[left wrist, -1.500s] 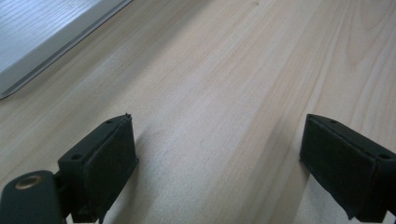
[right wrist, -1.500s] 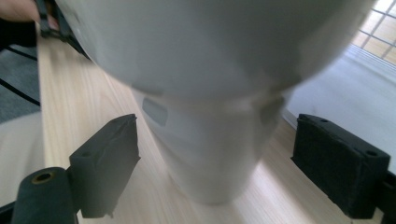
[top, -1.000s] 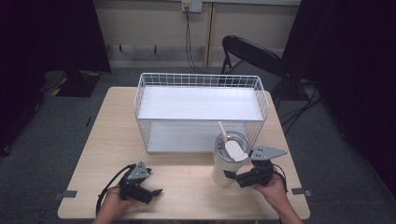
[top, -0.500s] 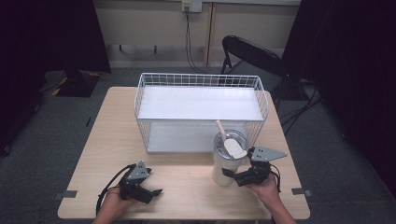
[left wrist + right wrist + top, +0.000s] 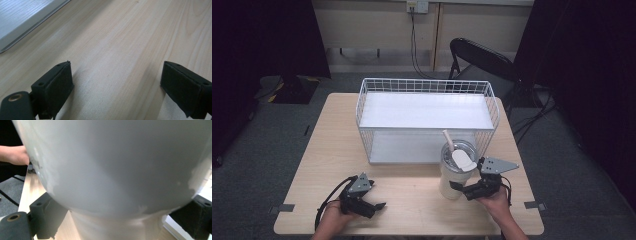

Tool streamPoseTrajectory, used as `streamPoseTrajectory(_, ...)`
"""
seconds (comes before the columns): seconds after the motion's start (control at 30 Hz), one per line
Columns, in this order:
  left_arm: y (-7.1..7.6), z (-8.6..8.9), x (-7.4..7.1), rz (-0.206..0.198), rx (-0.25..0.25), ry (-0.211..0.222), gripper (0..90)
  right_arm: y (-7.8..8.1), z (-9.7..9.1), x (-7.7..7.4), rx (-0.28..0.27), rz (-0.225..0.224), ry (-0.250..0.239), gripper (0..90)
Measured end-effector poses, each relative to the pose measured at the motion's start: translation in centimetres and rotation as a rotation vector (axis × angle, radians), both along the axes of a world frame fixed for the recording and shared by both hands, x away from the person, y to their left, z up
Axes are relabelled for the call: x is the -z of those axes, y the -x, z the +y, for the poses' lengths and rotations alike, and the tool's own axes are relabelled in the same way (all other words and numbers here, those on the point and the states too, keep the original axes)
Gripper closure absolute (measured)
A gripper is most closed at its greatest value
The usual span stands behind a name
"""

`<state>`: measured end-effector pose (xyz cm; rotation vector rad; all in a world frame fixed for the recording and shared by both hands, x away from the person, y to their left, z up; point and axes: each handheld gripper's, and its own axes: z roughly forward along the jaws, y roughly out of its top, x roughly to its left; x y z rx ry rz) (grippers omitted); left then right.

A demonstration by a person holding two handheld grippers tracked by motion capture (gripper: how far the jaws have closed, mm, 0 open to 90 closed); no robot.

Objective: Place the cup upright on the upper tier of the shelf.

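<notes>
White tumbler (image 5: pixel 455 172) with lid and straw stands upright on the table (image 5: pixel 412 195), near the front edge at roughly 5 o'clock, just in front of the wire basket (image 5: pixel 427 117). Right gripper (image 5: pixel 460 187) is at the tumbler's lower body, approaching from 3 o'clock; in the right gripper view the jaws sit either side of the narrow base, contact cannot be told. Left gripper (image 5: pixel 374 206) rests at 7 o'clock on the table, well apart from the tumbler, jaws wide apart and holding nothing.
</notes>
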<state>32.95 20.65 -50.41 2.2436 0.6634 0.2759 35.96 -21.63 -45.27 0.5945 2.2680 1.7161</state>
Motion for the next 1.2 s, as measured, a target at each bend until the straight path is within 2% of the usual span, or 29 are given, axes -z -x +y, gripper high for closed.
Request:
streamPoseTrajectory(0.07, 0.0, 0.0, 0.0, 0.0, 0.0, 0.001, 10.1, -0.1, 0.0, 0.0, 0.014, 0.008, -0.012, 8.7)
streamPoseTrajectory(0.2, 0.0, 0.0, 0.0, 0.0, 0.0, 0.0, 10.1, 0.3, 0.3, -0.1, 0.03, 0.002, 0.002, 9.0)
streamPoseTrajectory(0.27, 0.0, 0.0, 0.0, 0.0, 0.0, 0.001, 10.1, 0.4, 0.2, -0.1, 0.043, 0.002, -0.008, 9.2)
streamPoseTrajectory(0.47, 0.0, 0.0, 0.0, 0.0, 0.0, 0.0, 10.1, 0.8, 0.0, -0.3, 0.047, -0.01, 0.012, 9.4)
streamPoseTrajectory(0.57, 0.0, 0.0, 0.0, 0.0, 0.0, 0.0, 10.1, 0.9, 0.0, -0.4, 0.047, -0.009, -0.002, 9.5)
streamPoseTrajectory(0.63, 0.0, 0.0, 0.0, 0.0, 0.0, 0.0, 10.1, 0.8, -0.1, -0.9, 0.046, -0.014, -0.025, 9.5)
streamPoseTrajectory(0.73, 0.0, 0.0, 0.0, 0.0, 0.0, 0.0, 10.1, 0.9, -0.2, -1.7, 0.042, -0.03, -0.013, 9.5)
streamPoseTrajectory(1.03, 0.0, 0.0, 0.0, 0.0, 0.0, 0.0, 10.1, 0.5, -0.3, -3.5, 0.029, -0.022, -0.04, 9.5)
streamPoseTrajectory(1.2, 0.0, 0.0, 0.0, 0.0, 0.0, 0.0, 10.1, 0.1, -0.4, -5.4, 0.022, -0.03, -0.067, 9.5)
